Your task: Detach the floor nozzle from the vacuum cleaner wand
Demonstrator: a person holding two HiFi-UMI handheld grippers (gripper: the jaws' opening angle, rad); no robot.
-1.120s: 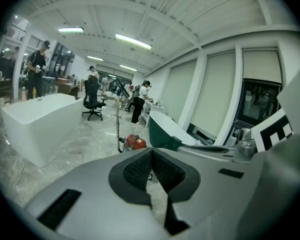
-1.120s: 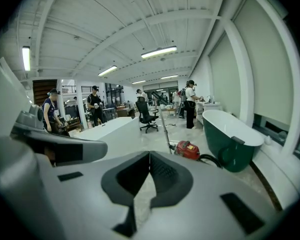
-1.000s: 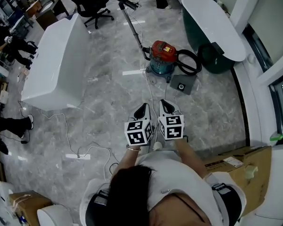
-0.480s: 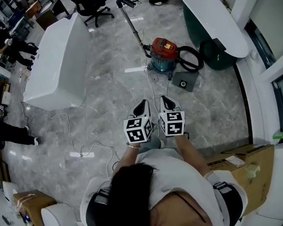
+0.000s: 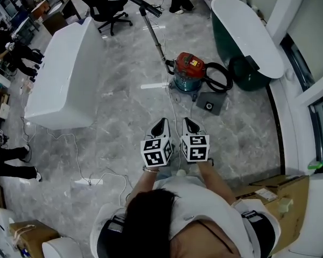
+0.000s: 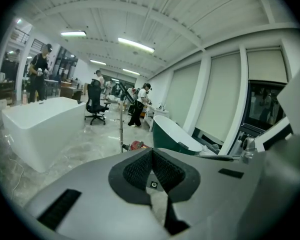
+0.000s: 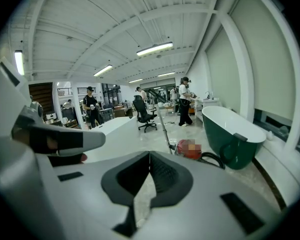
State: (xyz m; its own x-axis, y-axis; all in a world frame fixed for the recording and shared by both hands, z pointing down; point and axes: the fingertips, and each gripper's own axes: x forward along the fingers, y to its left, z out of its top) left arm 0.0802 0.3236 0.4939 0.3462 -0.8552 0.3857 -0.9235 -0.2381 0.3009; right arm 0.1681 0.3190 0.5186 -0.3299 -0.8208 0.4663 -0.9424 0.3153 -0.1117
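Observation:
A red and teal vacuum canister [image 5: 189, 69] stands on the marble floor ahead of me. Its metal wand [image 5: 153, 34] leans up and away to the black floor nozzle [image 5: 144, 4], which is raised at the far end. A black hose [image 5: 219, 75] loops at the canister's right. My left gripper [image 5: 161, 122] and right gripper [image 5: 187, 121] are held side by side in front of my body, both shut and empty, well short of the vacuum. The left gripper view shows the canister [image 6: 136, 145] beyond the left gripper [image 6: 151, 152]. The right gripper view shows the wand [image 7: 165, 126] past the right gripper [image 7: 150, 156].
A white bathtub [image 5: 64, 74] stands at the left and a dark green one [image 5: 242, 31] at the right. A grey box [image 5: 210, 102] lies by the canister. A power strip [image 5: 89, 181] with cable lies near left, a cardboard box [image 5: 274, 192] near right, an office chair [image 5: 105, 4] beyond.
Both grippers have drifted a little forward together, still shut, and the vacuum sits slightly lower in the head view. A person's legs at the left edge have shifted.

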